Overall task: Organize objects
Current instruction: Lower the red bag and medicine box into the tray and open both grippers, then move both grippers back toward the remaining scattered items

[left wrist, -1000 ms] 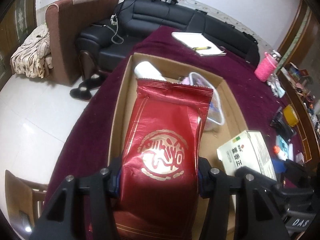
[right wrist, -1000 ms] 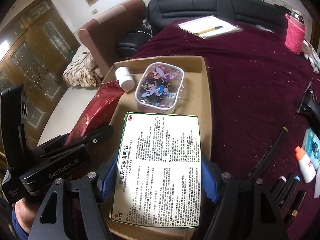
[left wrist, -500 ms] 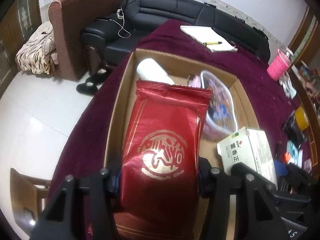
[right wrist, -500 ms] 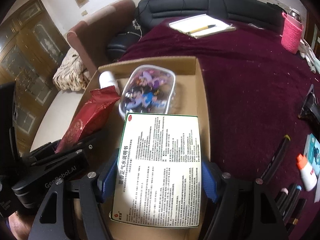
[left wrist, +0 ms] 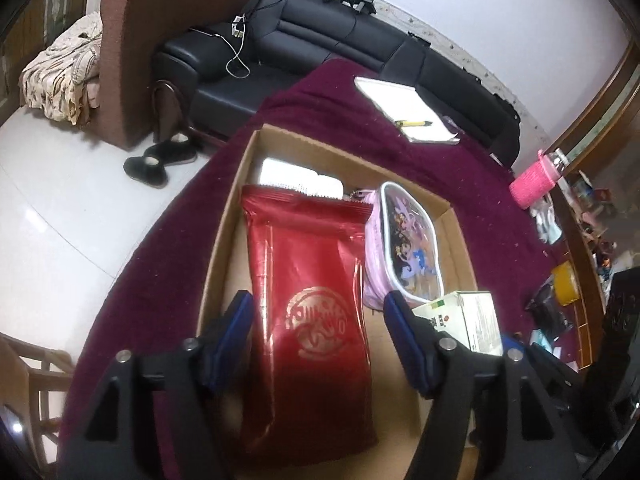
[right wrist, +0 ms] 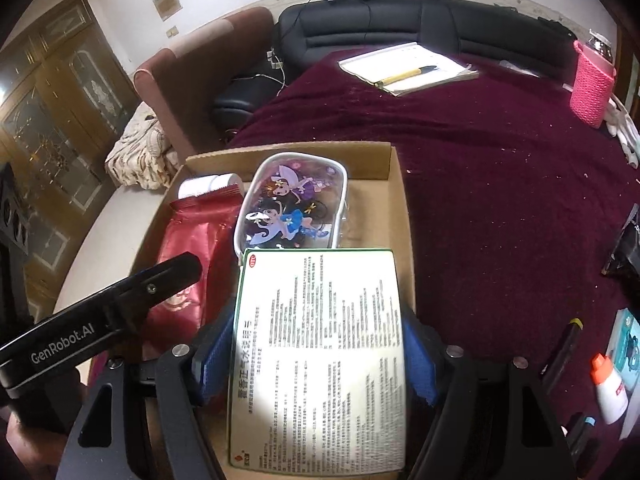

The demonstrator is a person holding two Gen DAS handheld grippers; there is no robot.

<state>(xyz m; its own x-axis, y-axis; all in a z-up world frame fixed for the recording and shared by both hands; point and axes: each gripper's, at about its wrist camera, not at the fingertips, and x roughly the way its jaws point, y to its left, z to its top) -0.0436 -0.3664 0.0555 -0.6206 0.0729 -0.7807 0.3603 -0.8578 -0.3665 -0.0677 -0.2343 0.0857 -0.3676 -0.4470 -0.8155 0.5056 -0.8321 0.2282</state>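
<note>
A cardboard box (left wrist: 240,176) (right wrist: 396,200) stands on the maroon table. In it lie a red foil bag (left wrist: 312,304) (right wrist: 192,240), a cartoon pouch (left wrist: 408,248) (right wrist: 292,208) and a white bottle (left wrist: 300,178) (right wrist: 208,182). My left gripper (left wrist: 318,316) is open, its blue pads on either side of the red bag, which rests on the box floor. My right gripper (right wrist: 318,344) is shut on a white and green medicine box (right wrist: 320,356) (left wrist: 468,316), held over the box's near right part.
A notebook with a yellow pen (right wrist: 408,68) lies at the far side of the table. A pink cup sleeve (right wrist: 592,80) stands far right. Markers and a glue bottle (right wrist: 608,388) lie at the right. A sofa (left wrist: 360,36) and an armchair (left wrist: 152,40) stand beyond.
My left gripper has opened and let go of the red bag, which now lies in the cardboard box. My right gripper has moved the medicine box further over the box.
</note>
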